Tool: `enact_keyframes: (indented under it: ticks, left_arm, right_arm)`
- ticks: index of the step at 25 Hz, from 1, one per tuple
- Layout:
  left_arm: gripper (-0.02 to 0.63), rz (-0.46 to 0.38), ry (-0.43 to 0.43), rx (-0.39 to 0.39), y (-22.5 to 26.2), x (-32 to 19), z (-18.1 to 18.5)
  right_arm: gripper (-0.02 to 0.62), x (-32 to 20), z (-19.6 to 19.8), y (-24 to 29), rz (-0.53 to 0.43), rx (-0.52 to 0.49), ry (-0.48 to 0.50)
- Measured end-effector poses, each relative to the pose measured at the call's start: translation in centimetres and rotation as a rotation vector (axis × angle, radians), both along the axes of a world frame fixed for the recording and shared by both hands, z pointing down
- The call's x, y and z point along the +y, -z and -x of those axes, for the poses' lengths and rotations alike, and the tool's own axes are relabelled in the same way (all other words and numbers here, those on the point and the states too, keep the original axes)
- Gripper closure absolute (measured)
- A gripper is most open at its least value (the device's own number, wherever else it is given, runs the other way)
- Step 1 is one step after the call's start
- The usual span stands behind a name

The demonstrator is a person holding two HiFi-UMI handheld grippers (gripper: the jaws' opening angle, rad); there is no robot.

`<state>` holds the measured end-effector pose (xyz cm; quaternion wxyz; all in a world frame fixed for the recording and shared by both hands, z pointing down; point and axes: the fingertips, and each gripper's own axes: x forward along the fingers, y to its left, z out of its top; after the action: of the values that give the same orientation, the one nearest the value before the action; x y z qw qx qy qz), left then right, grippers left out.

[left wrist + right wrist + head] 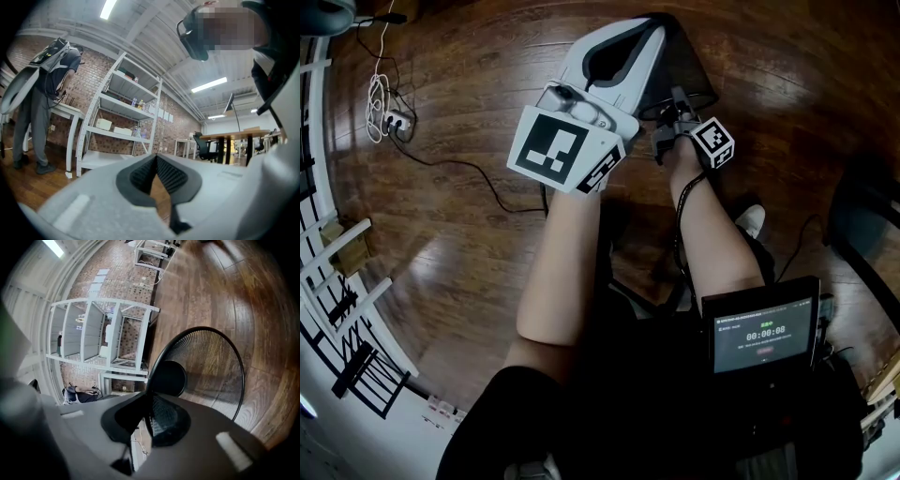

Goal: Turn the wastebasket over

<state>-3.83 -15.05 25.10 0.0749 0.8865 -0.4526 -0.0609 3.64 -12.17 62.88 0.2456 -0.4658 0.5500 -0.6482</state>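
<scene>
Nearest, well on this side of the wastebasket [692, 73]: a dark tablet [764, 330] at the body, showing a timer. Next, two bare forearms [558, 272] reaching toward the wastebasket, and a white shoe [752, 221] on the wood floor [487, 244] just short of it. Then the left gripper [156, 157], raised at the left side of the wastebasket and pointing level into the room. Shut tip to tip, with nothing between the pads [140, 174], only a narrow gap lower down showing floor. Right after, the right gripper [149, 401], at the near edge of the wastebasket. Closed on the wastebasket, pinching its black mesh wall between the two pads, with the thin rim running out from the grip in a wide curve. Tipped with the open mouth toward that gripper, so looking straight in to the dark round bottom [168, 378]. Wood floor visible through the mesh. Left of the wastebasket and well apart from it, a white power strip [394, 120] with coiled cables [377, 98]. Right of the wastebasket, a dark piece of furniture [862, 220], too much cut off to name. Far beyond the wastebasket, against a brick wall [89, 79], white metal shelves [126, 107] with some boxes and bottles. Beside those shelves, also far beyond the wastebasket, a person [47, 79] in grey clothes standing at a white table [61, 108].
</scene>
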Motion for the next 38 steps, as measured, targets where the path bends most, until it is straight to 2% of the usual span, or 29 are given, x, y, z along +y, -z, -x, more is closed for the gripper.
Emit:
enact_keyframes:
  ticks: [5,9,13,16,21,23,28,34,38]
  left_arm:
    - [0.604,-0.007,0.001,0.001,-0.2,-0.2,0.2]
    - [0.604,-0.014,-0.001,0.002,-0.2,-0.4,0.6]
    - [0.604,-0.013,0.009,0.016,-0.6,-0.6,1.1]
    - [0.604,-0.017,0.005,0.016,-0.8,-0.7,1.3]
    - [0.604,-0.012,0.013,0.022,-1.3,-0.7,1.9]
    - [0.604,-0.013,0.019,0.031,-1.3,-0.9,2.1]
    - [0.604,-0.017,0.022,0.042,-1.1,-1.0,2.3]
    - [0.604,-0.015,0.03,0.031,-1.2,-1.0,2.6]
    - [0.604,-0.019,0.038,0.033,-1.2,-1.1,2.7]
  right_arm:
    - [0.565,-1.7,-0.1,0.5,-0.102,0.138,0.144]
    - [0.561,-2.9,-0.2,1.5,-0.113,0.222,0.238]
    - [0.563,-3.6,-0.8,2.1,-0.137,0.381,0.394]
    - [0.565,-4.2,-1.2,2.3,-0.17,0.547,0.54]
    - [0.572,-4.1,-1.8,1.7,-0.237,0.942,0.837]
    - [0.574,-4.1,-1.3,1.8,-0.273,1.047,0.927]
    - [0.574,-2.5,1.5,0.9,-0.366,1.215,1.177]
    - [0.574,0.8,5.0,0.7,-0.54,1.406,1.493]
    - [0.572,2.6,6.3,-0.3,-0.639,1.468,1.655]
